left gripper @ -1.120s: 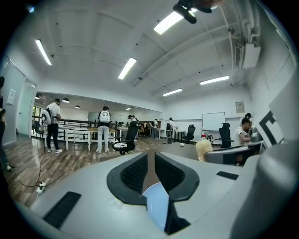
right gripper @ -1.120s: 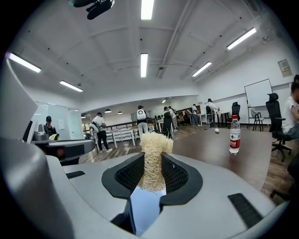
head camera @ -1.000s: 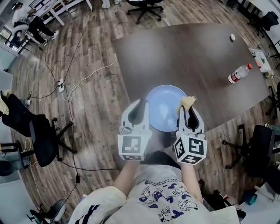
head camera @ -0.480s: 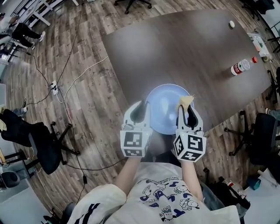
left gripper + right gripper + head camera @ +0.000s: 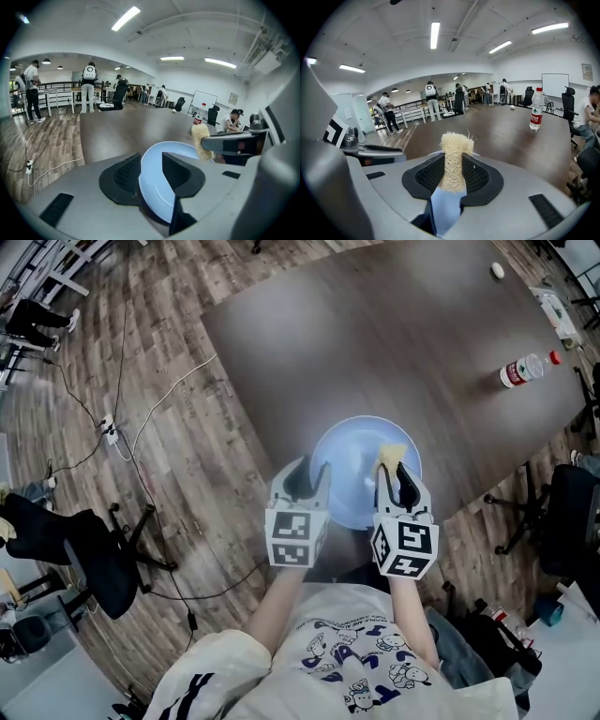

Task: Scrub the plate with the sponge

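A pale blue plate [image 5: 361, 465] is over the near edge of the dark table [image 5: 375, 334]. Its near left rim [image 5: 157, 183] runs between the jaws of my left gripper [image 5: 307, 476]. Those jaws have just been opening and stand apart around the rim, not pressing on it. My right gripper [image 5: 396, 474] is shut on a pale yellow fibrous sponge [image 5: 453, 159]. The sponge [image 5: 393, 455] sticks up out of the jaws over the plate's right side. In the left gripper view the sponge [image 5: 200, 140] shows beyond the plate.
A plastic water bottle [image 5: 525, 371] lies at the table's right end, with a small white object [image 5: 497, 270] farther back. Office chairs [image 5: 84, 549] and cables lie on the wood floor to the left. People stand at desks in the background.
Both grippers have come down toward the table's near edge, with the plate and the sponge. The sponge stays clamped in the right gripper.
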Demonstrator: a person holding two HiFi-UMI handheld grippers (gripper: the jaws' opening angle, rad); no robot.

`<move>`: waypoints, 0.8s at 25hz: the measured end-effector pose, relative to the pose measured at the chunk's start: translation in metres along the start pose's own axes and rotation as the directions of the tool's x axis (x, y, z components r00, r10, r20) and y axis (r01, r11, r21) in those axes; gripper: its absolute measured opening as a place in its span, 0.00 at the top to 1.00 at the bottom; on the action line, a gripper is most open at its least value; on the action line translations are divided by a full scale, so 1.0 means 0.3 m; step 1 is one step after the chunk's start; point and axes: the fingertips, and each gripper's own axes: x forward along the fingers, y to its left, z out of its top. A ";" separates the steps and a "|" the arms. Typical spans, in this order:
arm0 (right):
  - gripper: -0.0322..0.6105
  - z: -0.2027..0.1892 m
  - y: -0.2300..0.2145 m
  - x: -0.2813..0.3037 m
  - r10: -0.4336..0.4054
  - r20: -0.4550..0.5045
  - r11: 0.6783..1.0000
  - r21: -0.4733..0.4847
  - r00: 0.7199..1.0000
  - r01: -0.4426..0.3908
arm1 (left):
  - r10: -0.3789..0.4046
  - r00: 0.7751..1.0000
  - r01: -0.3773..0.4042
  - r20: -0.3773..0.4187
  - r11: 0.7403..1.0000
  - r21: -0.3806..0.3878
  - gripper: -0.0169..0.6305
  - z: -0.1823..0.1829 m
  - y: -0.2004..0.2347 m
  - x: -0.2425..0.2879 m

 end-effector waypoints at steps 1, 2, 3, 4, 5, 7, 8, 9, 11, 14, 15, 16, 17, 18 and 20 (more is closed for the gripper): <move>0.77 -0.009 0.001 0.009 0.000 -0.012 1.000 0.001 1.000 0.000 | -0.004 1.000 0.003 -0.021 1.000 -0.007 0.78 -0.017 0.008 0.011; 0.77 -0.018 0.003 0.019 -0.001 -0.023 1.000 0.000 1.000 0.001 | -0.006 0.999 0.006 -0.041 1.000 -0.015 0.78 -0.034 0.016 0.023; 0.77 -0.027 0.004 0.028 -0.002 -0.033 1.000 -0.003 0.999 0.002 | -0.007 0.998 0.006 -0.058 1.000 -0.022 0.77 -0.051 0.026 0.034; 0.77 -0.035 0.005 0.036 -0.004 -0.042 1.000 -0.009 0.999 0.003 | -0.006 0.997 0.004 -0.072 1.000 -0.027 0.77 -0.066 0.034 0.045; 0.77 -0.042 0.007 0.042 -0.005 -0.050 1.000 -0.018 0.999 0.004 | -0.006 0.996 0.003 -0.084 0.999 -0.032 0.77 -0.079 0.042 0.054; 0.77 -0.055 0.010 0.052 -0.005 -0.067 0.999 -0.032 0.998 0.003 | -0.011 0.994 0.006 -0.104 0.999 -0.047 0.77 -0.097 0.051 0.068; 0.77 -0.063 0.012 0.055 -0.004 -0.077 0.999 -0.034 0.997 0.001 | -0.015 0.994 0.009 -0.112 0.998 -0.054 0.77 -0.103 0.053 0.074; 0.77 -0.071 0.013 0.059 -0.003 -0.087 0.999 -0.033 0.996 0.000 | -0.019 0.993 0.012 -0.120 0.998 -0.059 0.77 -0.109 0.055 0.079; 0.77 -0.086 0.014 0.066 0.000 -0.105 1.000 -0.028 0.994 -0.003 | -0.022 0.990 0.014 -0.140 0.998 -0.061 0.77 -0.122 0.060 0.092; 0.77 -0.109 0.021 0.080 0.005 -0.130 0.999 -0.032 0.992 -0.010 | -0.026 0.985 0.016 -0.169 0.998 -0.064 0.77 -0.144 0.067 0.109; 0.77 -0.116 0.026 0.083 0.009 -0.137 0.999 -0.034 0.990 -0.013 | -0.030 0.984 0.019 -0.174 0.998 -0.068 0.77 -0.149 0.069 0.113; 0.77 -0.123 0.031 0.085 0.013 -0.145 0.999 -0.035 0.989 -0.018 | -0.034 0.983 0.022 -0.179 0.997 -0.070 0.77 -0.154 0.070 0.118; 0.77 -0.128 0.036 0.088 0.018 -0.152 0.999 -0.036 0.988 -0.024 | -0.037 0.982 0.024 -0.184 0.997 -0.072 0.78 -0.159 0.070 0.124; 0.77 -0.134 0.041 0.091 0.025 -0.160 0.999 -0.037 0.987 -0.031 | -0.039 0.981 0.025 -0.191 0.997 -0.072 0.78 -0.164 0.069 0.129; 0.77 -0.144 0.054 0.097 0.040 -0.174 0.998 -0.040 0.984 -0.047 | -0.037 0.977 0.024 -0.208 0.998 -0.065 0.78 -0.175 0.069 0.139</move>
